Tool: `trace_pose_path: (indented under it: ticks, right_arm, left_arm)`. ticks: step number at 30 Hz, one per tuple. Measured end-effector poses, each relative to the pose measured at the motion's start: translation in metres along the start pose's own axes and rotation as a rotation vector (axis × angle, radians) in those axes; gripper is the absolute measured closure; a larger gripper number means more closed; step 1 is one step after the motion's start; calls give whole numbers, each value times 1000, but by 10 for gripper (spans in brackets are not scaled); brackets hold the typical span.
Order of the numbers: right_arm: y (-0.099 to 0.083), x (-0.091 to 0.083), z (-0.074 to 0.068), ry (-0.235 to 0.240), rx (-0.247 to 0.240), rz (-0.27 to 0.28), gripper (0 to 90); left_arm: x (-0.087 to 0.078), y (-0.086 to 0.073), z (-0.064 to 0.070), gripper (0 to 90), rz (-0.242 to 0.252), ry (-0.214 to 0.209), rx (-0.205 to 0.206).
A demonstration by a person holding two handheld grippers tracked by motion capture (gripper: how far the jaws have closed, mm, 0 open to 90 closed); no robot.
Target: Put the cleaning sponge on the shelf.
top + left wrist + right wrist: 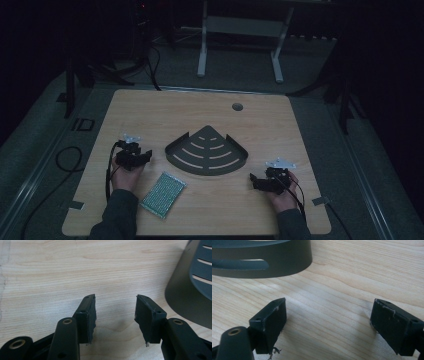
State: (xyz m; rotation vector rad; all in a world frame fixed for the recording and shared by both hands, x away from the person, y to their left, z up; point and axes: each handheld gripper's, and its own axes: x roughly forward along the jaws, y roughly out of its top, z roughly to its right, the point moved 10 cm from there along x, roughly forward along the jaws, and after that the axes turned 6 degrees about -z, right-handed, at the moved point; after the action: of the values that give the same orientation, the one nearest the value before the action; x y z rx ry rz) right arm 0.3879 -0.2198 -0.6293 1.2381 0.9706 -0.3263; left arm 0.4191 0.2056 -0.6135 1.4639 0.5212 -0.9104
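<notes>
A pale wooden bench [150,107] had a round hole [237,106] near its far edge. Tape scraps [75,204] marked its near corners. Beyond stood a white frame [240,30] on grey floor [35,145].

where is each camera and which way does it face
High view: above the person's side, looking forward and down at the table; forearms, left gripper and right gripper show.
Left gripper view: on the left gripper, facing the tabletop, jaws apart.
Right gripper view: on the right gripper, likewise.
Shared: the dark slotted tray.
</notes>
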Motion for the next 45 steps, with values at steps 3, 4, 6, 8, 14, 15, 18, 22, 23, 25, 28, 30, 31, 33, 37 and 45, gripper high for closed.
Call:
trace_pose_path:
  ticks: [3, 4, 6, 8, 14, 15, 18, 22, 23, 25, 28, 30, 31, 33, 37, 45]
  right_arm:
    - [0, 0, 0, 1, -2, -1, 126]
    - [0, 0, 0, 1, -1, 0, 126]
    - [0, 0, 0, 1, -2, -1, 126]
    - [0, 0, 0, 1, -2, -1, 126]
    - [0, 0, 0, 4, -5, -1, 126]
    - [0, 0, 0, 5, -6, -1, 127]
    - [0, 0, 0, 6, -8, 0, 127]
    - [-1, 0, 0, 8, -10, 0, 127]
    - [-1, -1, 0, 8, -10, -1, 128]
    - [-1, -1, 0, 9, -11, 0, 128]
    - [-1, -1, 0, 9, -11, -1, 128]
    - [-1, -1, 0, 9, -11, -1, 128]
    - [-1, -1, 0, 9, -11, -1, 128]
    - [-1, -1, 0, 10, -11, 0, 128]
    - [-1, -1, 0, 10, -10, 0, 127]
    - [-1, -1, 0, 10, -10, 0, 127]
  left_arm:
    - [-4, 0, 2, 516, -1, -5, 17]
    - [-5, 0, 3, 515, -1, -7, 22]
    - [-6, -1, 4, 511, -5, -4, 32]
    - [-8, -1, 6, 496, -7, -16, 35]
    - [-18, -1, 11, 525, -2, -43, 61]
    - [-20, -1, 13, 531, -4, -52, 66]
    - [-25, -2, 19, 543, -7, -79, 89]
    - [-31, -2, 26, 560, -6, -105, 109]
    - [-32, -2, 27, 565, -7, -112, 112]
    - [-34, -2, 31, 574, -3, -128, 119]
    - [-38, -4, 38, 583, -10, -148, 143]
    - [-42, -6, 42, 587, -11, -165, 161]
    - [-45, -7, 44, 596, -14, -174, 170]
    - [-49, -8, 49, 596, -17, -190, 186]
    - [-57, -11, 58, 610, -36, -228, 222]
    - [-68, -21, 75, 725, -109, -311, 284]
